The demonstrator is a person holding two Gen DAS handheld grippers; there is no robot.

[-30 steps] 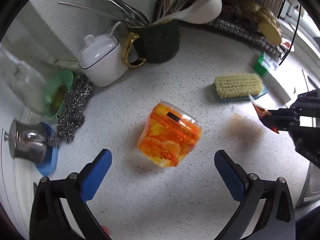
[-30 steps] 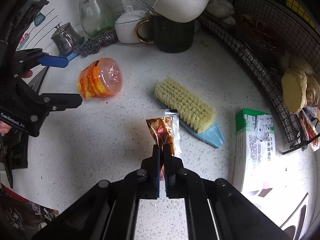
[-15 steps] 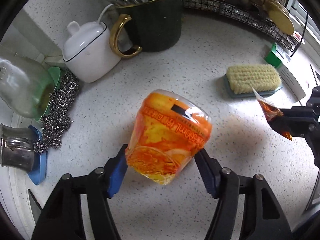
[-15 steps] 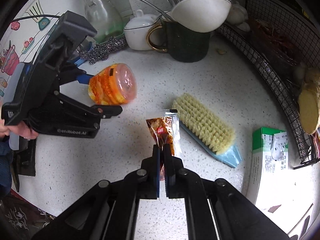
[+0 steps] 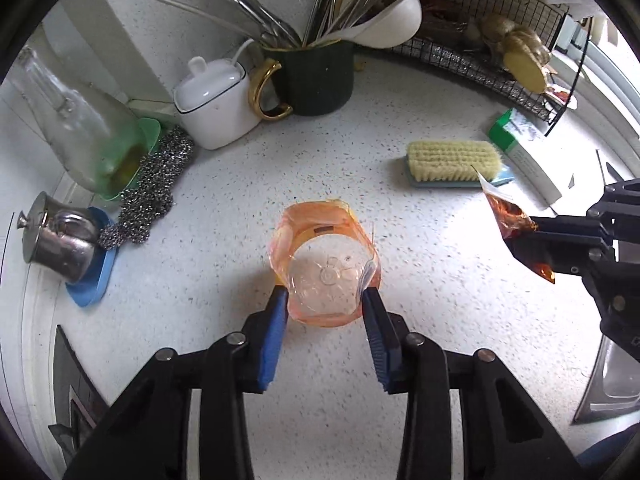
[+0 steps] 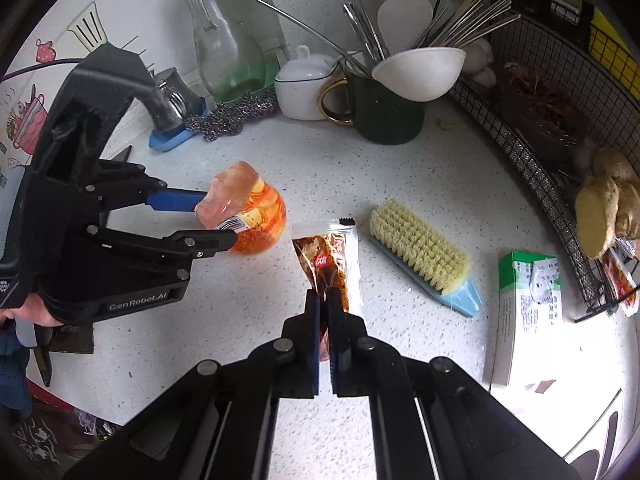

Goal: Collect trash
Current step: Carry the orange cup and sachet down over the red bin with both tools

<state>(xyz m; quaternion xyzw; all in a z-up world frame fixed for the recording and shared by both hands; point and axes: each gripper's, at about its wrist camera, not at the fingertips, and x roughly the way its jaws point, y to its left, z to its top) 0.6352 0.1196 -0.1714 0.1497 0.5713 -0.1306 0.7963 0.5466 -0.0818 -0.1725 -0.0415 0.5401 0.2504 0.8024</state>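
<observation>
My left gripper (image 5: 325, 300) is shut on a crushed orange plastic bottle (image 5: 324, 268) and holds it by its clear base just above the white speckled counter (image 5: 224, 272). The bottle (image 6: 248, 220) and left gripper (image 6: 212, 220) also show in the right wrist view. My right gripper (image 6: 325, 300) is shut on a red-brown snack wrapper (image 6: 328, 256), held above the counter. That wrapper (image 5: 508, 216) shows at the right in the left wrist view, pinched by the right gripper (image 5: 532, 240).
A scrub brush (image 6: 420, 248) and a green-white box (image 6: 528, 304) lie right of the wrapper. At the back stand a dark mug of utensils (image 5: 316, 76), white sugar pot (image 5: 216, 104), steel wool (image 5: 156, 184), glass jug (image 5: 84, 128) and metal pot (image 5: 60, 236). A wire basket (image 6: 532, 152) runs along the right.
My left gripper closed on the orange bottle and lifted it, turning its base toward the camera. The right gripper kept hold of the wrapper and rose slightly.
</observation>
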